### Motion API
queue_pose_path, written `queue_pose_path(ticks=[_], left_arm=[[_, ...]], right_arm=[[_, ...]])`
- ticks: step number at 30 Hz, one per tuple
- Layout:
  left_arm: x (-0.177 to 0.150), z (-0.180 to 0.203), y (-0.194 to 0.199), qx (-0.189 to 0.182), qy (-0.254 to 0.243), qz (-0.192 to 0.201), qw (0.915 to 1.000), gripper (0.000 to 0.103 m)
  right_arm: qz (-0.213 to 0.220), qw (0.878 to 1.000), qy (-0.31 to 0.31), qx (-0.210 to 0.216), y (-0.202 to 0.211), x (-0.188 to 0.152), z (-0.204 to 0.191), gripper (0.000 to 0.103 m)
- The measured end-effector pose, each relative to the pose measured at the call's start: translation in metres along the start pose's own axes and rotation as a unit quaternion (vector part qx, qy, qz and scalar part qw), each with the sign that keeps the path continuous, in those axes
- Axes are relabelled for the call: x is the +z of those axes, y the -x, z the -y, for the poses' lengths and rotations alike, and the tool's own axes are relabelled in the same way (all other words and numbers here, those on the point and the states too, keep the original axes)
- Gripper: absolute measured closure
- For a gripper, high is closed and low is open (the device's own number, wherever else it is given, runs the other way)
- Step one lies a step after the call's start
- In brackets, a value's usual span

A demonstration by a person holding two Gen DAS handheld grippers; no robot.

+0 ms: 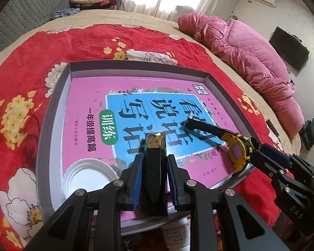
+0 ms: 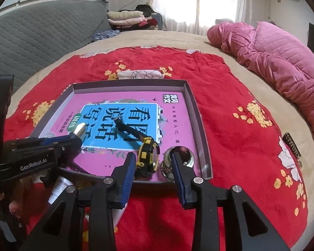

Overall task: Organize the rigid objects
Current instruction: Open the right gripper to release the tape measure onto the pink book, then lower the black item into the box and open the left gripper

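Tray [image 1: 211, 79] at frame centre holds one book [image 1: 90, 96], one yellow watch [image 2: 148, 152], one white lid [image 1: 90, 177] and one shiny cup [image 2: 184, 154]. Left tongs [image 1: 152, 179] clamp a black, gold-tipped tube [image 1: 155, 167], perhaps lipstick, to set down next; right tongs [image 2: 155, 173] stand apart, empty, above the watch.

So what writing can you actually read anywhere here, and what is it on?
"GenRobot.AI": black left gripper, seen from the right wrist.
"DAS": black right gripper, seen from the left wrist.
"看图说话写话", "训练": pink and blue book in the grey tray.
Smaller book print: too small.
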State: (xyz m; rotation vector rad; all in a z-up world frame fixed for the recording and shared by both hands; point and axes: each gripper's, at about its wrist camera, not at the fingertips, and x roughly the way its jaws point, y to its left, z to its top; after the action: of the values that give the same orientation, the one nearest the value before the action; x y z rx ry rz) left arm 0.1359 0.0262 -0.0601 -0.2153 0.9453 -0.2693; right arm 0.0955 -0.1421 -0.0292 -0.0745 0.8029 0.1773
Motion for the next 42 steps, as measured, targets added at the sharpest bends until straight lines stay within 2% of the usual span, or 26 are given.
queue_pose_path(ticks=[4,18,28,34,36,39,42], left_arm=[[-0.002,0.003,0.001,0.007,-0.007,0.001,0.9999,0.08],[-0.005,0.0,0.006,-0.005,0.005,0.004,1.0,0.079],[-0.004,0.001,0.023,-0.018,0.013,0.031,0.9993,0.078],[-0.004,0.003,0.034,-0.013,0.01,0.046,0.9988,0.078],[-0.003,0.003,0.036,-0.014,0.011,0.048,0.9987,0.076],[-0.003,0.002,0.042,-0.011,0.013,0.056,0.9983,0.056],[-0.005,0.0,0.05,-0.009,0.014,0.063,0.9979,0.055]], right_arm=[[0.0,1.0,-0.01,-0.002,0.003,-0.001,0.005,0.066],[-0.003,1.0,-0.011,0.007,0.008,-0.004,0.005,0.066],[0.002,1.0,-0.025,0.007,0.014,-0.004,0.012,0.064],[0.007,1.0,-0.026,0.009,0.019,-0.004,0.013,0.06],[0.008,1.0,-0.027,0.009,0.02,-0.004,0.013,0.059],[0.01,0.999,-0.029,0.011,0.022,-0.005,0.014,0.059],[0.012,0.999,-0.03,0.014,0.024,-0.005,0.014,0.059]])
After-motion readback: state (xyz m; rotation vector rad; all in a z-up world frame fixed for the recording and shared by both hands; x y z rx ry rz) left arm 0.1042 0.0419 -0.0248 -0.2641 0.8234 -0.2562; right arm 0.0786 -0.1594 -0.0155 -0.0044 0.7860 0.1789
